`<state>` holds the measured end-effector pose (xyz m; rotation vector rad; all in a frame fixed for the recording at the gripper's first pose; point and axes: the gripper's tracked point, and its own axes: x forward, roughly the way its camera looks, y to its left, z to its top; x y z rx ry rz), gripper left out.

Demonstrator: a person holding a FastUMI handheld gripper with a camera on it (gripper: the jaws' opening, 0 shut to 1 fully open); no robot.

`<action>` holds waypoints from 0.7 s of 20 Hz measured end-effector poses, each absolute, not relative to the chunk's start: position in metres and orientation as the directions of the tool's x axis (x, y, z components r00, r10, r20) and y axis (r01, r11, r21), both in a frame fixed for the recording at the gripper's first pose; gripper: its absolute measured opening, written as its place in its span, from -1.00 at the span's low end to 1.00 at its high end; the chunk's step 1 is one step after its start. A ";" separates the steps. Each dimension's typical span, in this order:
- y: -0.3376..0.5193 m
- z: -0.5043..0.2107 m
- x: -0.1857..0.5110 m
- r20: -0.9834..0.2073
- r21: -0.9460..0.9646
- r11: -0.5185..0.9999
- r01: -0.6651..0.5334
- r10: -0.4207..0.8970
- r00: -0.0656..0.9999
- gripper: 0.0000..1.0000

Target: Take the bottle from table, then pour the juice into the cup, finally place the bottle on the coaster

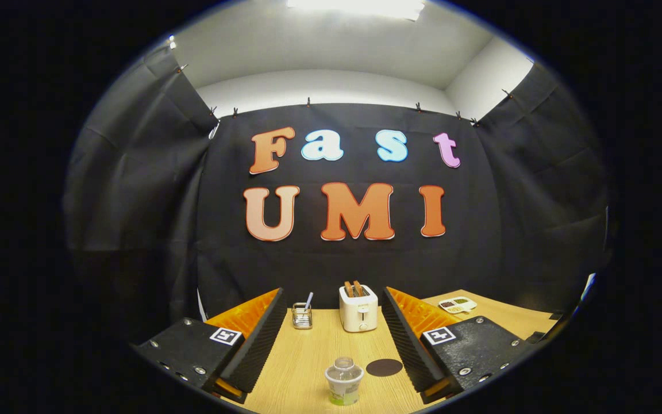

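The claw (331,345) stood wide open and empty; the bottle (343,380) sat between its fingers, the coaster (384,367) just beside it.

A ceiling light (357,7) overhead burns out to pure white glare and lights the pale ceiling evenly. The black booth cloth stays dim, darkest low beside the open claw (331,339). The bench (314,356) is evenly lit with soft, faint shadows. Fisheye distortion bends lines near the rim; focus is sharp throughout.
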<state>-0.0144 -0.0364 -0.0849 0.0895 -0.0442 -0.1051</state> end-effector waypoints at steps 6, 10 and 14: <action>-0.039 -0.165 -0.007 -0.062 0.052 0.992 0.118 -0.115 0.991 0.98; -0.043 -0.203 -0.005 -0.093 0.033 0.991 0.133 -0.130 0.987 0.98; -0.039 -0.244 0.003 -0.147 0.040 0.993 0.115 -0.108 0.983 0.98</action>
